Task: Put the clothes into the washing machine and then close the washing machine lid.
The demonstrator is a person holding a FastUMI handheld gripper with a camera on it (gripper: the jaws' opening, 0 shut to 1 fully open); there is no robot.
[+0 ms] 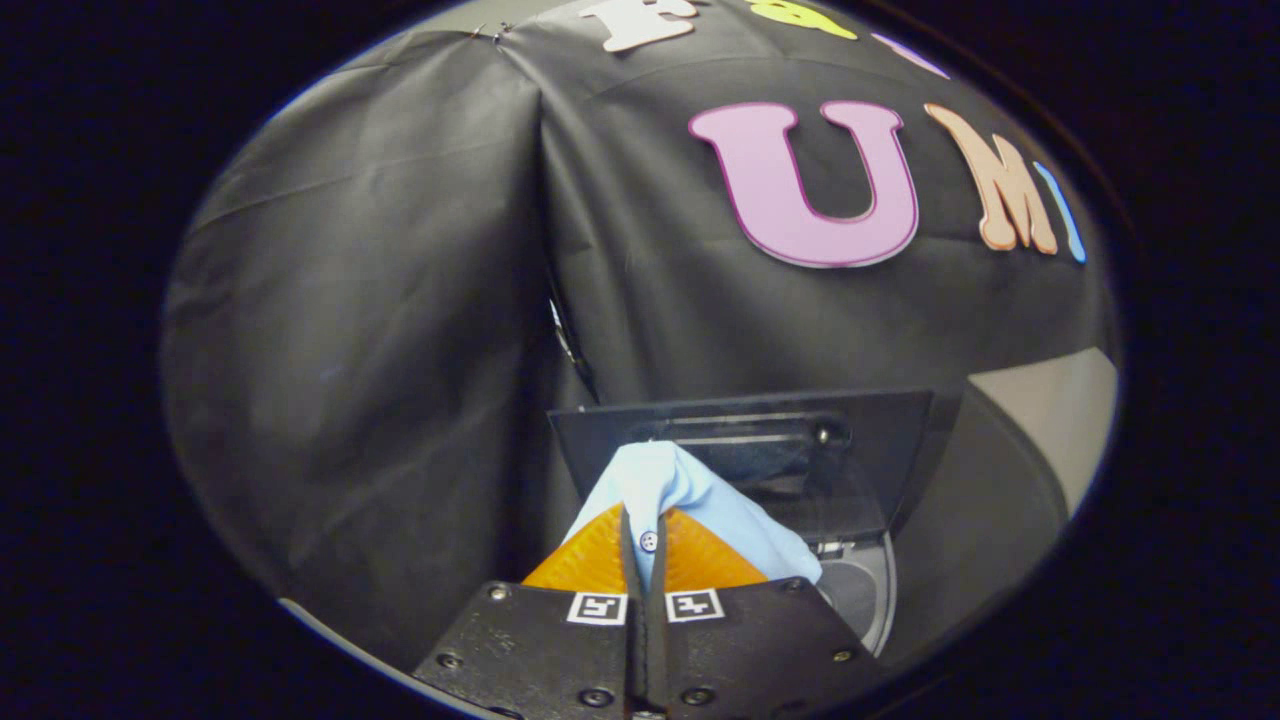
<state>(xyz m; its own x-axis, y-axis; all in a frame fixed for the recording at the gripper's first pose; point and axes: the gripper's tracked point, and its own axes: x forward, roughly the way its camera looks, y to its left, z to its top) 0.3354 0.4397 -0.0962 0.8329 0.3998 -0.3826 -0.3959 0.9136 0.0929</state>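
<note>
Up close, the hand-held gripper (648,545) is clamped on a light blue shirt (690,500), its orange fingers (590,560) pressed together with a buttoned fold pinched between them. Cloth bunches over the fingertips, just above the washing machine (865,590), whose dark lid (860,450) stands raised beyond against the booth's black cloth wall (380,330).

Booth wall (380,300): black cloth, creased, hanging in two panels that meet at a vertical fold ahead of me, the left panel angled off from the right one. Pale grey surface (1050,410): a bare, flat patch beyond the right panel's lower edge, well off to the right, too little of it visible for me to tell what it is.
</note>
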